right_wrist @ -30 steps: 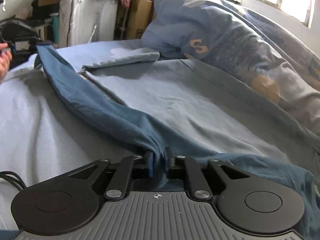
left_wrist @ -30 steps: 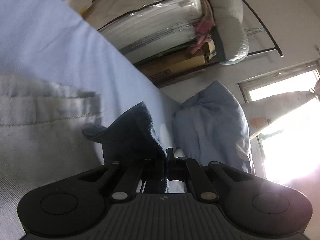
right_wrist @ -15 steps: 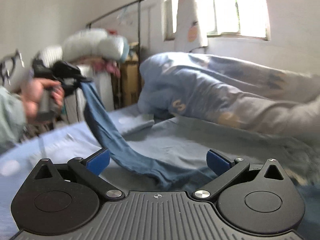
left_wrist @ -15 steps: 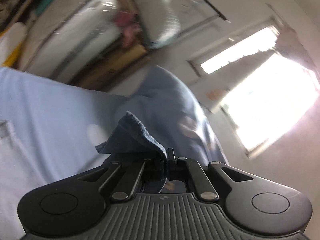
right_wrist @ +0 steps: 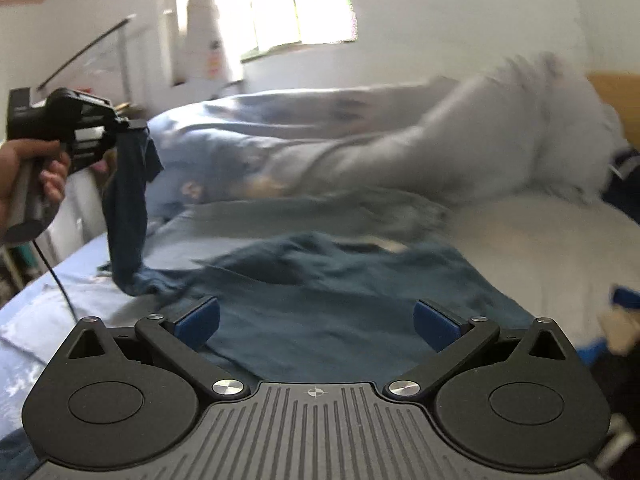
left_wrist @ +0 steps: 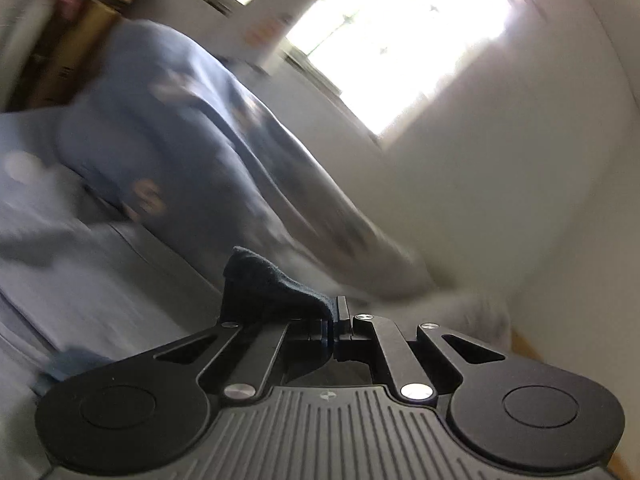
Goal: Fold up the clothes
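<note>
Blue pads spread wide on the right tool (right_wrist: 316, 322), which grips nothing as it hovers just above a dark blue garment (right_wrist: 320, 300) lying crumpled across the near middle of the bed (right_wrist: 540, 240). One end of the garment rises in a twisted strip toward the bed's left edge, where the left tool (right_wrist: 134, 126) pinches its top. A hand (right_wrist: 24, 176) holds that tool by its grip, and a thin black cable (right_wrist: 56, 276) trails down from the handle over the sheet. Seen from the left wrist, the left tool (left_wrist: 334, 320) is clamped tight on the cloth, a dark fold (left_wrist: 264, 284) bunching up just left of the closed fingers. Beyond the garment, a pale blue quilt (right_wrist: 280, 148) with a printed pattern lies heaped along the far edge of the bed, against the wall. A grey-white bundle (right_wrist: 500, 136), blurred, sits on the quilt toward the far right corner, next to a wooden headboard (right_wrist: 616, 100). A bright window (right_wrist: 296, 4) glows in the wall above the quilt. A bar (right_wrist: 88, 52) slants across the wall at far left.
</note>
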Tool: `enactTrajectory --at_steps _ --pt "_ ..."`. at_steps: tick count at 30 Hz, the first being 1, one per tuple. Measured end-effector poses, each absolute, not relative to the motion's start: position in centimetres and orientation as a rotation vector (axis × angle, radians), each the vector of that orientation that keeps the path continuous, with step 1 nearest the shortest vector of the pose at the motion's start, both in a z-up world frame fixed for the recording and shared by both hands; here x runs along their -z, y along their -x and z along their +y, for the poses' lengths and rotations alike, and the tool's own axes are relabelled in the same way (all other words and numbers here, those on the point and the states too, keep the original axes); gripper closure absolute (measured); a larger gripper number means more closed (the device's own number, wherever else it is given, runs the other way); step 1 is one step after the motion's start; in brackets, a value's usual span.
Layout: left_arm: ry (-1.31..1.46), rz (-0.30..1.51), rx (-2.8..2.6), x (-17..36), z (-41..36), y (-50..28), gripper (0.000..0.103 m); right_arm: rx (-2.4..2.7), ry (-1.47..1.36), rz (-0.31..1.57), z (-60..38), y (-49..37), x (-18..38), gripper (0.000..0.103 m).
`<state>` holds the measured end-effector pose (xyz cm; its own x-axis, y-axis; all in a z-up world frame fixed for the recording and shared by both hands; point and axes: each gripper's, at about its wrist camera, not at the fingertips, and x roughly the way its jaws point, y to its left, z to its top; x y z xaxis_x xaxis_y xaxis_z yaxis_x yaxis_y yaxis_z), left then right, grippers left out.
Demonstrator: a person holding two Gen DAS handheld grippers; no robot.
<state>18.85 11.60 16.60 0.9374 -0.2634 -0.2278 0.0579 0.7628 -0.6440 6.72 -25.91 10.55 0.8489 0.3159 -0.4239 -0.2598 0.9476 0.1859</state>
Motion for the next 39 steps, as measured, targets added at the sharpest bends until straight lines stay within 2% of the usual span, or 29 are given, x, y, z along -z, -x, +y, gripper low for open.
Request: enactTrajectory --at_steps 6,15,23,27,28,29,30,32,34,39 --pt "0.595 0.412 0.278 -14.7 1.8 -19.6 0.097 -0.23 -0.202 0.463 -30.7 -5.8 -8.2 0.0" --pt "0.501 0.595 0.42 -8.5 -12.1 -19.0 0.097 -0.14 -0.329 0.466 -36.0 -6.4 -6.9 0.0" --pt "0.383 0.733 0.454 -2.8 -19.0 -17.7 0.095 -0.12 -0.32 0.5 -38.3 -6.5 -6.5 0.0" --pt "0.371 0.784 0.45 -1.8 -19.4 -17.6 0.079 -0.107 -0.245 0.518 -38.1 -6.5 -6.6 0.0" --pt "0.366 0.797 0.456 -1.8 -19.5 -17.7 0.071 -0.109 -0.235 0.52 -38.1 -6.4 -6.7 0.0" --pt "0.366 0.806 0.46 -1.9 -19.5 -17.7 0.058 -0.113 -0.232 0.519 -38.2 -6.3 -6.9 0.0" --pt "0.373 0.808 0.46 -2.0 -19.4 -17.4 0.05 -0.118 -0.235 0.515 -38.3 -6.1 -7.1 0.0" --pt "0.388 0.807 0.458 -2.3 -19.1 -17.0 0.012 -0.119 -0.243 0.507 -38.4 -6.0 -7.4 0.0" --pt "0.404 0.78 0.459 -2.6 -18.9 -16.5 0.0 -0.118 -0.251 0.497 -38.6 -5.8 -7.6 0.0" --pt "0.461 0.727 0.46 -3.8 -17.2 -14.5 0.0 -0.106 -0.271 0.472 -39.2 -5.4 -8.1 0.0"
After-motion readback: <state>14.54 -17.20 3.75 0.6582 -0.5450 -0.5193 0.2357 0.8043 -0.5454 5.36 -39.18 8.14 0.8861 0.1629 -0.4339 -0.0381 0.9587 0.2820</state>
